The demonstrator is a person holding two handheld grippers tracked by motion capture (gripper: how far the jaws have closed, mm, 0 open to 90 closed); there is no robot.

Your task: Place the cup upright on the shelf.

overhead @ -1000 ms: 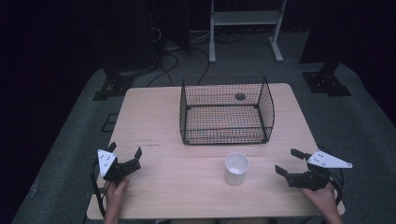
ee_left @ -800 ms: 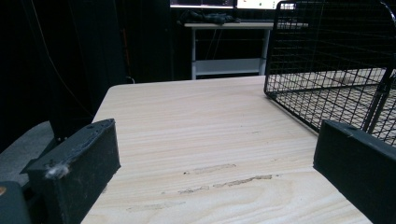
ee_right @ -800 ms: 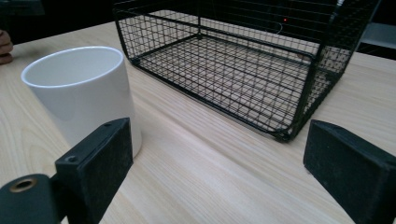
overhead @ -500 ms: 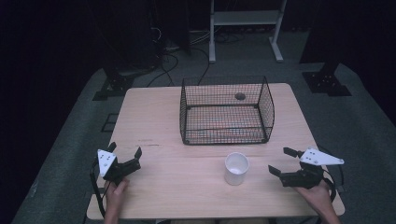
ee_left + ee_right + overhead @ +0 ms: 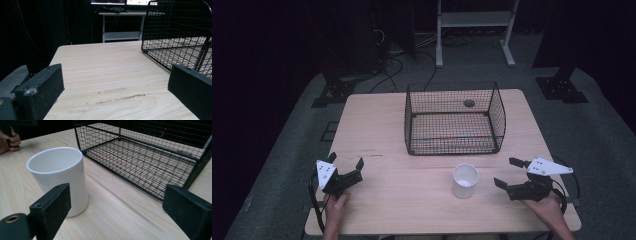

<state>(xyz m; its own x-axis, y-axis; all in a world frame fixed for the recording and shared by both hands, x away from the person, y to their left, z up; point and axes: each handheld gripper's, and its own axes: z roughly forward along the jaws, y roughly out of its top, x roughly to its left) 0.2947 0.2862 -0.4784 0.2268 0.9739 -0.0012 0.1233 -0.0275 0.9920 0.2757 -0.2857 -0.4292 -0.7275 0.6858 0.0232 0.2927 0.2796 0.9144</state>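
High view: plain white cup [image 5: 465, 180] near the right tool [image 5: 508, 173].

Room: dark, walls unlit. Floor: grey carpet [image 5: 287, 165]. Furniture: light wooden table [image 5: 377, 125]; white metal stand [image 5: 474, 20] behind it. Black cables [image 5: 394, 67] on floor; black floor bases [image 5: 562, 90] either side.
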